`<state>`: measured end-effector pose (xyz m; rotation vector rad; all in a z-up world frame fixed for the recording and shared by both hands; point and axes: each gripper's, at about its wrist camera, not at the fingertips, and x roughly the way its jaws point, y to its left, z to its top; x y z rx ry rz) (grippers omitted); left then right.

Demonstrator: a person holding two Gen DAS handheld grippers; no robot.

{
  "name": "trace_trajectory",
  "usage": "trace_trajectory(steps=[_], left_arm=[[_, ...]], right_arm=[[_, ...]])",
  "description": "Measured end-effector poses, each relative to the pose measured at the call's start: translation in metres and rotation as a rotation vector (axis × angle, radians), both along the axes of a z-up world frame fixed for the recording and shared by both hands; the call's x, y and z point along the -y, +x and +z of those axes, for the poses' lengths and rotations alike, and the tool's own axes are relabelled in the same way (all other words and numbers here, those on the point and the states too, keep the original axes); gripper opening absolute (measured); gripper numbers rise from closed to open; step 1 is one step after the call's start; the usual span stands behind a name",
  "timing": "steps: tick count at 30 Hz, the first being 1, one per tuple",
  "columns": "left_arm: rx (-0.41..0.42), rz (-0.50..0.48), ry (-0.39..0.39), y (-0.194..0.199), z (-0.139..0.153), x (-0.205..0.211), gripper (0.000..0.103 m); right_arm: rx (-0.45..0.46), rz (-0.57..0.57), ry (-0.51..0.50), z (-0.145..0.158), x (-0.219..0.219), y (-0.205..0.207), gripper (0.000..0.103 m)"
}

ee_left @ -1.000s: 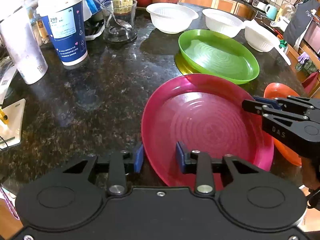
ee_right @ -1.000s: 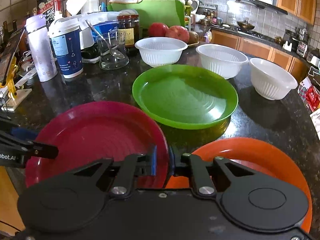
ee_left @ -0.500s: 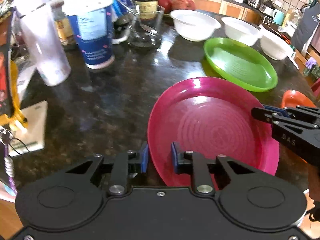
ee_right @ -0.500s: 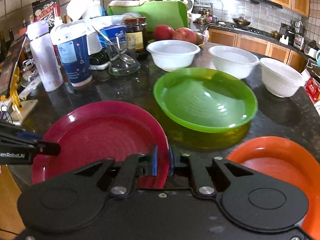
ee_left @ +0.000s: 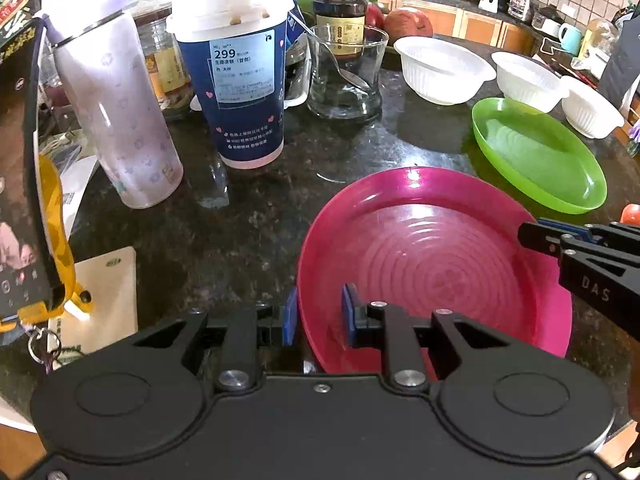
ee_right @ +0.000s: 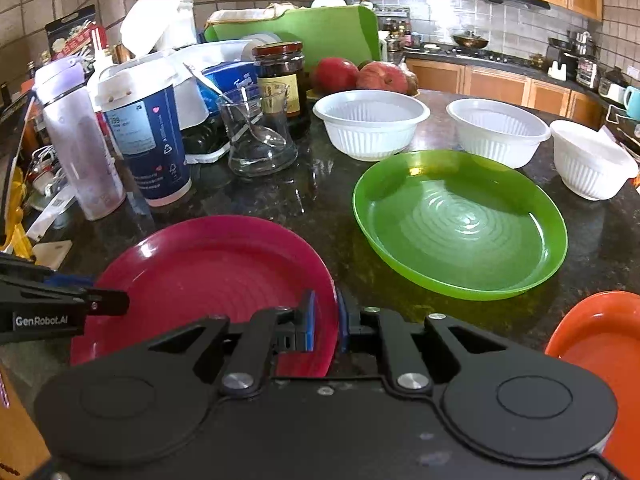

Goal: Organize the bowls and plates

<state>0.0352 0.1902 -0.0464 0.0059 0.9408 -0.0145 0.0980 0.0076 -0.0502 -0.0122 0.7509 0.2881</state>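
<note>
On the dark counter, the pink plate lay near the green plate. The left gripper straddled its near rim, jaws narrowly parted, while the right gripper pinched the opposite rim.

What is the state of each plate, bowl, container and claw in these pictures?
Magenta round plastic plate: empty, rim gripped on two sides.
Green round plastic plate: empty, flat on the counter.
Orange plastic plate: empty, partly out of frame.
Three white ribbed plastic bowls: upright, empty, unstacked.
Clear glass: upright, spoon inside.
Dark jar: lid on.
Left claw: straddling the magenta rim, small gap.
Right claw: shut on the magenta rim.
</note>
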Motion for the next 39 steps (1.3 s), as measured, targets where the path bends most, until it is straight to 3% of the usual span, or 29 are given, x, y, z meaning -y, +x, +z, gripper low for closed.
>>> trace_trajectory(steps=[6,8,10,14,22,27,32,39], left_arm=[[0.054,-0.027,0.024,-0.003,0.006,0.000,0.034],[0.089,-0.035,0.037,-0.007,0.011,0.000,0.039],[0.123,-0.051,0.031,-0.009,0.017,0.001,0.040],[0.203,-0.085,0.016,-0.014,0.030,0.006,0.059],[0.255,-0.123,-0.001,-0.015,0.043,0.046,0.070],[0.243,-0.172,-0.025,-0.015,0.044,0.091,0.070],[0.192,-0.249,-0.072,-0.014,0.039,0.141,0.069],[0.094,-0.294,-0.077,-0.013,0.025,0.194,0.069]], right_arm=[[0.054,-0.077,0.018,0.007,0.005,-0.004,0.016],[0.074,-0.101,0.030,0.012,0.009,-0.008,0.018],[0.093,-0.124,0.051,0.017,0.015,-0.013,0.023],[0.146,-0.171,0.082,0.028,0.029,-0.027,0.029],[0.248,-0.238,0.063,0.048,0.081,-0.058,0.043],[0.260,-0.285,0.046,0.053,0.135,-0.070,0.046],[0.247,-0.337,0.014,0.051,0.192,-0.077,0.047],[0.195,-0.356,-0.012,0.034,0.249,-0.083,0.047]])
